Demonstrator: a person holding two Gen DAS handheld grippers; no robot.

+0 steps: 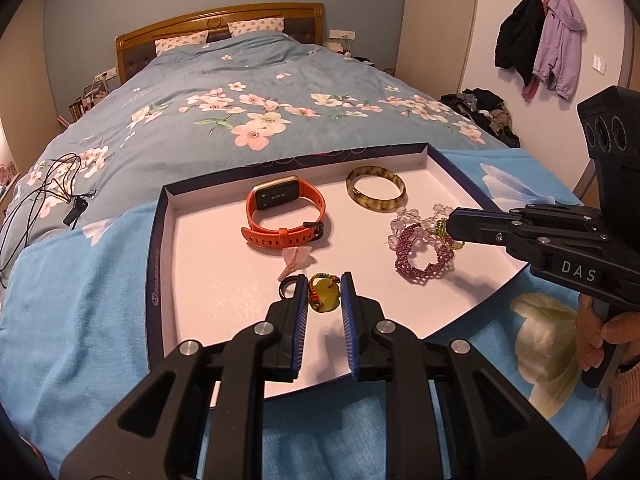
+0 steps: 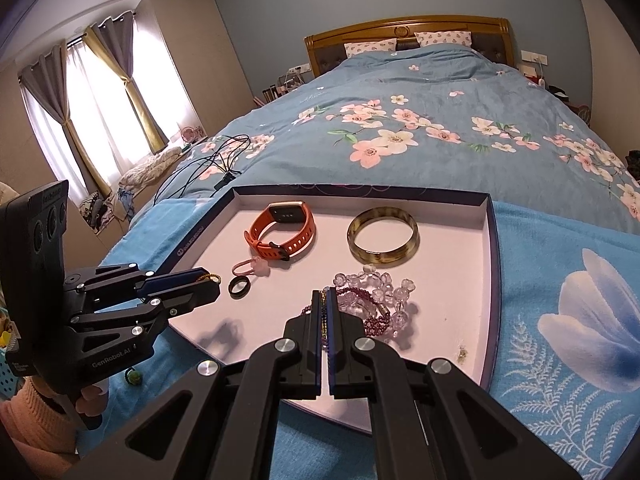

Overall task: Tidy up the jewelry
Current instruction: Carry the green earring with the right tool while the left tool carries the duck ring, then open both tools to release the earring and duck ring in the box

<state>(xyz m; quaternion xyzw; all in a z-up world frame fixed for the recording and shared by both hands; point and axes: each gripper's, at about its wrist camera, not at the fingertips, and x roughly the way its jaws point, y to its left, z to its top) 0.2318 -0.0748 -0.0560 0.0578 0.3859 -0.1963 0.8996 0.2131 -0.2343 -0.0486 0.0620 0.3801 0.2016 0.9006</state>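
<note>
Sorting step: left gripper (image 1: pixel 325 294) pinched a yellow-green braided-cord pendant (image 1: pixel 325 300) above the white shallow box lid (image 1: pixel 224 272). Right gripper (image 2: pixel 325 312), jaws pressed together, nipped a purple bead strand (image 2: pixel 360 306). Next: likely separating the tangle.

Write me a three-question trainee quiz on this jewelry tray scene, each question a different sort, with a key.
1. True or false: the orange watch lies outside the tray.
2. Multiple choice: what is between the fingers of the left gripper? A. the mottled bangle B. a yellow-green charm on a braided cord C. the black ring
3. Fill in: the right gripper is shut on a thin strand beside the purple beaded ____.

Key
1. False: it lies inside the tray, near its far side.
2. B
3. bracelet
</note>
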